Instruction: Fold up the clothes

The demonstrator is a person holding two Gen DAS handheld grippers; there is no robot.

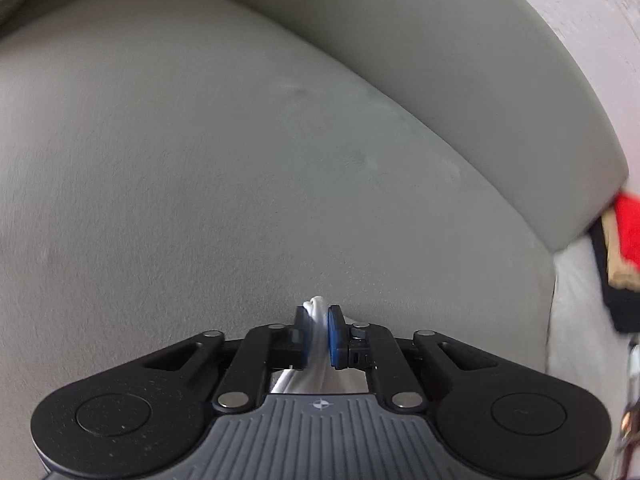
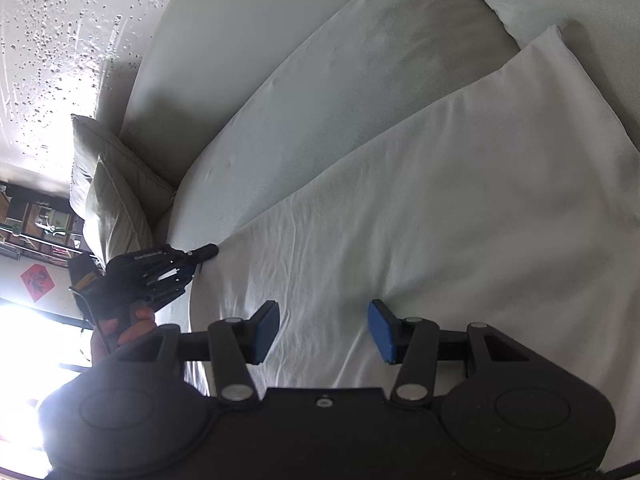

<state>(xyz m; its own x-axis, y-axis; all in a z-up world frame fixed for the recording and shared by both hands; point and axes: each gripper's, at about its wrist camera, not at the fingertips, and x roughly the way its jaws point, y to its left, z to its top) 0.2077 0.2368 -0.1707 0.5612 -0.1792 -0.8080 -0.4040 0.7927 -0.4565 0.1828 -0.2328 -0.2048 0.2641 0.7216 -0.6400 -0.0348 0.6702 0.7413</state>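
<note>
The right gripper (image 2: 323,330) hangs spread wide just above the white cloth (image 2: 420,220), its blue pads clear of the fabric. The cloth lies flat over the grey sofa seat (image 2: 320,92), its left edge near the seat's front. At that edge's far corner the left gripper (image 2: 208,251), held in a hand (image 2: 120,330), pinches the cloth. Beyond stretches bare seat up to the backrest (image 1: 460,60).

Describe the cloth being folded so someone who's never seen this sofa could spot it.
Find the grey sofa. Spread flat over its seat lies the white cloth, one corner pinched by the left gripper. Unlike the smooth grey cushions around it, it is bright white, thin and finely creased.
</note>
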